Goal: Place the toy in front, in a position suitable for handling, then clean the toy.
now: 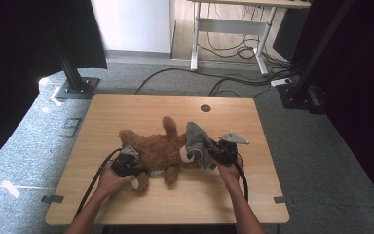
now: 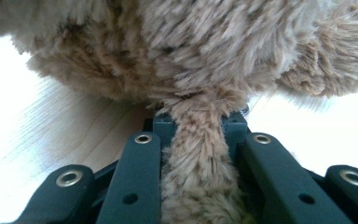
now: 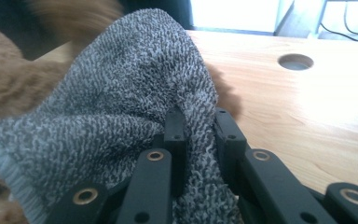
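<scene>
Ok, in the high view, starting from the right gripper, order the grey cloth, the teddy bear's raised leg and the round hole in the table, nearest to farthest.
1. Grey cloth, in the right gripper's jaws.
2. Teddy bear's raised leg, left of the cloth.
3. Round hole, near the table's far edge.

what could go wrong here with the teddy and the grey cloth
1. The right gripper pinches only a small fold of the grey cloth, so the cloth might slip free when dragged over the fur.
2. The left gripper holds the teddy bear by one thin limb; a hard wipe could swing the bear round or slide it across the table.
</scene>
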Demonstrator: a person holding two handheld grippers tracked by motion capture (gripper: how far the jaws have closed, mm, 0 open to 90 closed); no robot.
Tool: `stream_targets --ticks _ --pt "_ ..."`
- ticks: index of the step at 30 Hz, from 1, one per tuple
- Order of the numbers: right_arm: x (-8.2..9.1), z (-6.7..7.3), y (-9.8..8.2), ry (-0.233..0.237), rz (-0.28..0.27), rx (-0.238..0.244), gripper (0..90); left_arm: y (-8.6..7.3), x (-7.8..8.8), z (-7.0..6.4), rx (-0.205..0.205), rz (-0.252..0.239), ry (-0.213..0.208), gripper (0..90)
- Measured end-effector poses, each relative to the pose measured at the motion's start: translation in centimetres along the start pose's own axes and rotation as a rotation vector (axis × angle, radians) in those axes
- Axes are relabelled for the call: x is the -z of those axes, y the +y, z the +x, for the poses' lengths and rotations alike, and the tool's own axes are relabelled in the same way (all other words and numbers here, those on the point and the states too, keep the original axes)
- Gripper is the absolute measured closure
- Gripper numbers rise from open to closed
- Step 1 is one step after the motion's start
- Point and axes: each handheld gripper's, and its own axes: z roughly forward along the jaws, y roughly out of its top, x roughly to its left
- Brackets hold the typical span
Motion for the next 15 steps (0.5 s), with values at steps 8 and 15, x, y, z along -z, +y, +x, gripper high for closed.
stream_targets --ticks 8,15 --pt "0.9 -0.1 0.0 0.016 -0.055 -0.018 78.5 -0.1 -0.1 -0.3 -0.006 0.002 0.019 74.3" --pt "1.6 2.2 2.2 0.111 -0.15 0.006 78.6 -0.1 -0.2 -0.2 -0.004 0.002 0.015 74.3"
